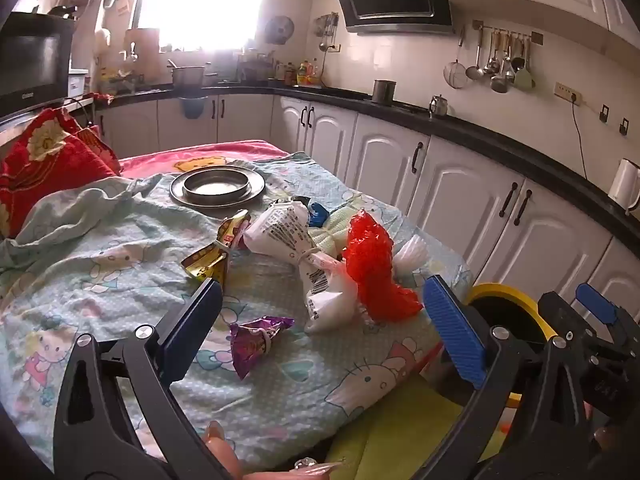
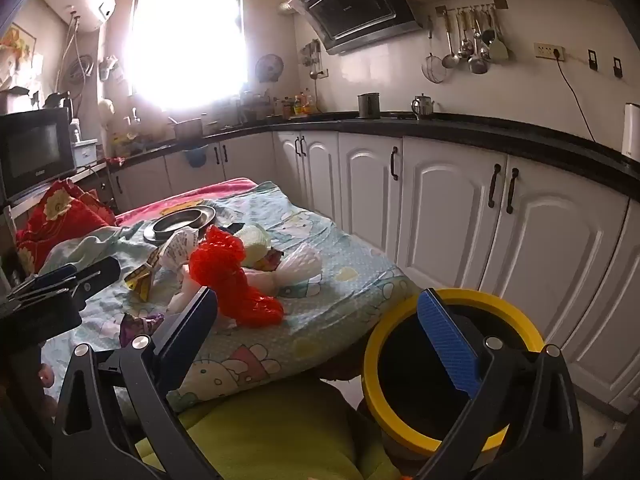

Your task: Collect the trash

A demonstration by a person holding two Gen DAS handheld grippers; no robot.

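Since nothing is gripped yet, the step in hand is judged to be a first pick. In the left wrist view, the left claw (image 1: 320, 320) is held wide apart above the bed (image 1: 120, 264), with the purple wrapper (image 1: 256, 340) lying between its fingers, untouched; a straight descent onto its crumpled middle is advised. Behind it lie a white bag (image 1: 288, 236), a red bag (image 1: 374, 272) and a gold wrapper (image 1: 210, 258). The metal plate (image 1: 218, 188) carries a ring.

In the right wrist view, the right claw (image 2: 316, 334) is likewise spread and empty. The yellow-rimmed bin (image 2: 456, 372) stands beside the bed; its inside is dark, so its contents cannot be told.
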